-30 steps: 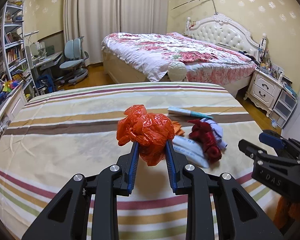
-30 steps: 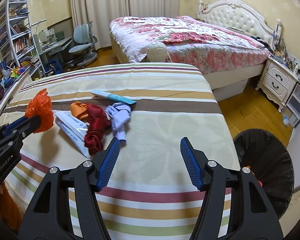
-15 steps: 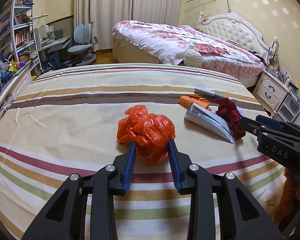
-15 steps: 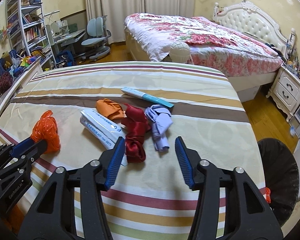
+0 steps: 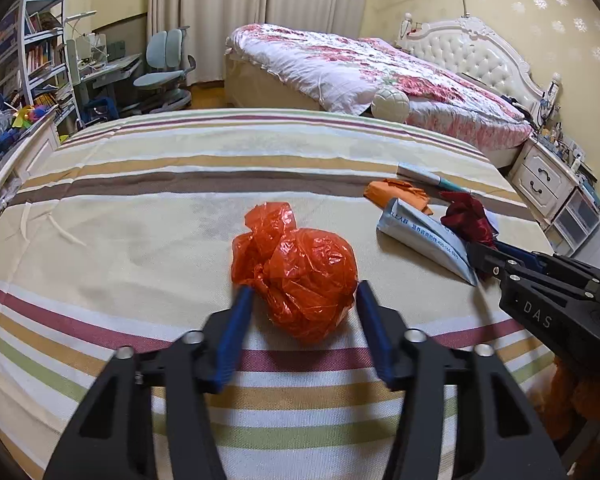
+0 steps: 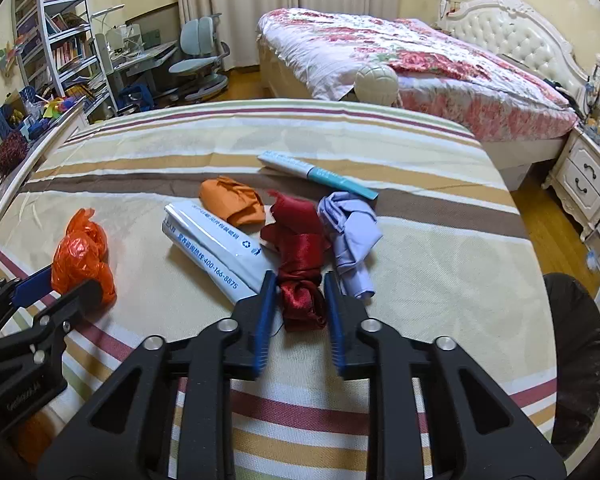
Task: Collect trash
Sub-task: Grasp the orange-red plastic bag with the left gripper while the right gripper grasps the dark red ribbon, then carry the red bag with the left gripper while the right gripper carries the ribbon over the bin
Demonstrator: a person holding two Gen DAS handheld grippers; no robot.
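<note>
A crumpled orange-red plastic bag (image 5: 300, 276) rests on the striped bedsheet (image 5: 140, 208). My left gripper (image 5: 302, 292) straddles it, jaws opening, and the blue pads no longer squeeze the bag. My right gripper (image 6: 298, 296) is shut on the near end of a dark red satin cloth (image 6: 296, 240). Beside that cloth lie a lilac cloth (image 6: 352, 236), an orange cloth (image 6: 232, 200), a white and blue packet (image 6: 216, 248) and a white and teal tube (image 6: 316, 172). The left gripper (image 6: 40, 292) also shows at the left edge of the right wrist view, by the plastic bag (image 6: 82, 256).
A black trash bin (image 6: 576, 352) stands on the wooden floor off the bed's right edge. Beyond are a second bed with a floral quilt (image 6: 400, 52), a white nightstand (image 6: 584, 180), a desk chair (image 6: 196, 52) and bookshelves (image 6: 60, 40).
The left gripper sank with the plastic bag until it lay on the sheet, and its jaws spread. The right gripper moved left over the pile and closed on the red cloth.
</note>
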